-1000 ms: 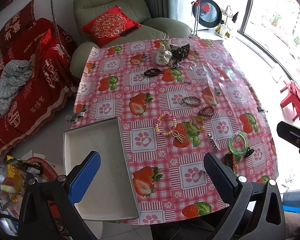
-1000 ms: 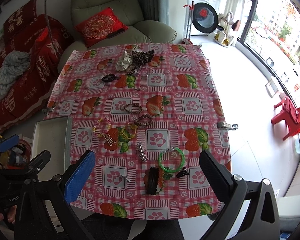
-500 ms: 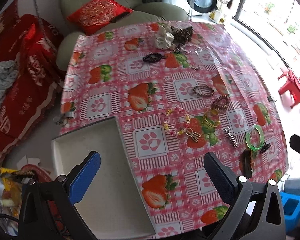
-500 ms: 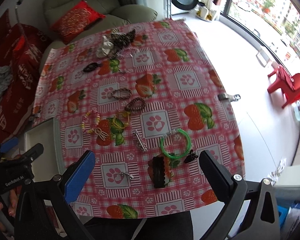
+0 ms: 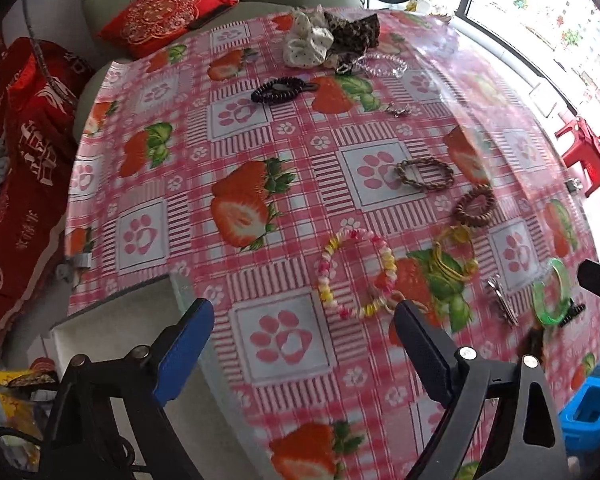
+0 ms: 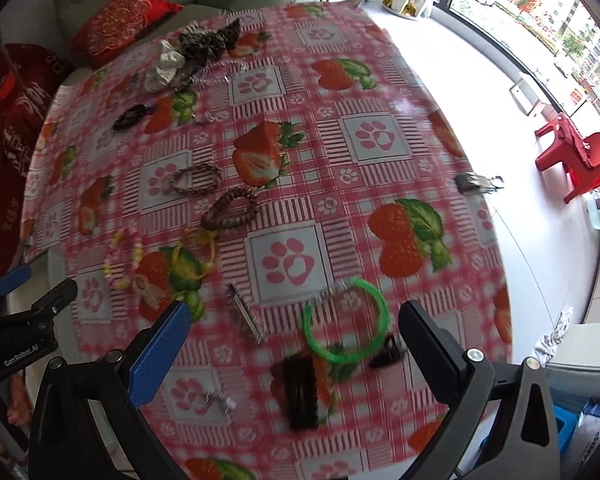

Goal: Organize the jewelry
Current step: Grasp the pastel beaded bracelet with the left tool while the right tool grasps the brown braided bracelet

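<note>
left gripper (image 5: 304,340) fingers spread, empty | right gripper (image 6: 292,344) fingers spread, empty | risk: thin green bangle (image 6: 346,320) near clips; fingers may catch both

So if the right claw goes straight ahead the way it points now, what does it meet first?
Probably the green ring bracelet, which lies on the strawberry tablecloth just ahead, between the open fingers of the right claw. The black hair clip lies nearer but lower in view. Depth is uncertain.

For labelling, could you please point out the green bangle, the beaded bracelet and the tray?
Green bangle (image 6: 382,312): right wrist view, right side of hoop.
Beaded bracelet (image 5: 325,270): left wrist view, left arc.
Tray (image 5: 112,312): left wrist view, far rim.
</note>
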`<state>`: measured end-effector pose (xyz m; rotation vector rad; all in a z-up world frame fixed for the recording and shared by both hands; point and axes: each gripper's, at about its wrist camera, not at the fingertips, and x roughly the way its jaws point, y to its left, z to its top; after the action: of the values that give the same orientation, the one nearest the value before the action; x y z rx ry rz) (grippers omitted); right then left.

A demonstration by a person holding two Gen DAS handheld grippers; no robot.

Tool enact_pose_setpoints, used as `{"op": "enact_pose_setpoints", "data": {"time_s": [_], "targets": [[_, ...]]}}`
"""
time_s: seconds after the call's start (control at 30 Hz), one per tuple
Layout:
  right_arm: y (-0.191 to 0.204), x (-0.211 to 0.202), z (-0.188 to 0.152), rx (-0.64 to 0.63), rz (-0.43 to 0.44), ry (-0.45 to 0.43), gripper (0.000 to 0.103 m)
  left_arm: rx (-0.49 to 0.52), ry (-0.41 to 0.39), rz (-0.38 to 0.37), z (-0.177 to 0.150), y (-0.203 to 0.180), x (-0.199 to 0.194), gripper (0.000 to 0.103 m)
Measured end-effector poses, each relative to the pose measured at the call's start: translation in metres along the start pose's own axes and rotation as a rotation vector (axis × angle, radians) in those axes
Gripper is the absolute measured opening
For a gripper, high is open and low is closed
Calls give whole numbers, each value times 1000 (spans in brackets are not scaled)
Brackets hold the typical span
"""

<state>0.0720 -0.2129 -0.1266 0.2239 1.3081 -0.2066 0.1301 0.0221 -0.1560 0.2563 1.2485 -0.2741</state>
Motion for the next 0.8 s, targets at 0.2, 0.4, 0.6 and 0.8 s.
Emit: {"op": "enact_pose_setpoints", "data": {"time_s": [0.2,0.4,0.6,0.8], "targets": [[3,40,26,-45,6,12,102,-29,5,-1,14,2,32,84],[14,70,54,-103,27,17,94,-45,39,-2,17,0,55,82],[39,84,86,-164,82,-21,86,-48,55,-2,21,-3,71,71],[65,112,101,-220,95,21,65,-58,55,-8,24,-2,78,70]]}}
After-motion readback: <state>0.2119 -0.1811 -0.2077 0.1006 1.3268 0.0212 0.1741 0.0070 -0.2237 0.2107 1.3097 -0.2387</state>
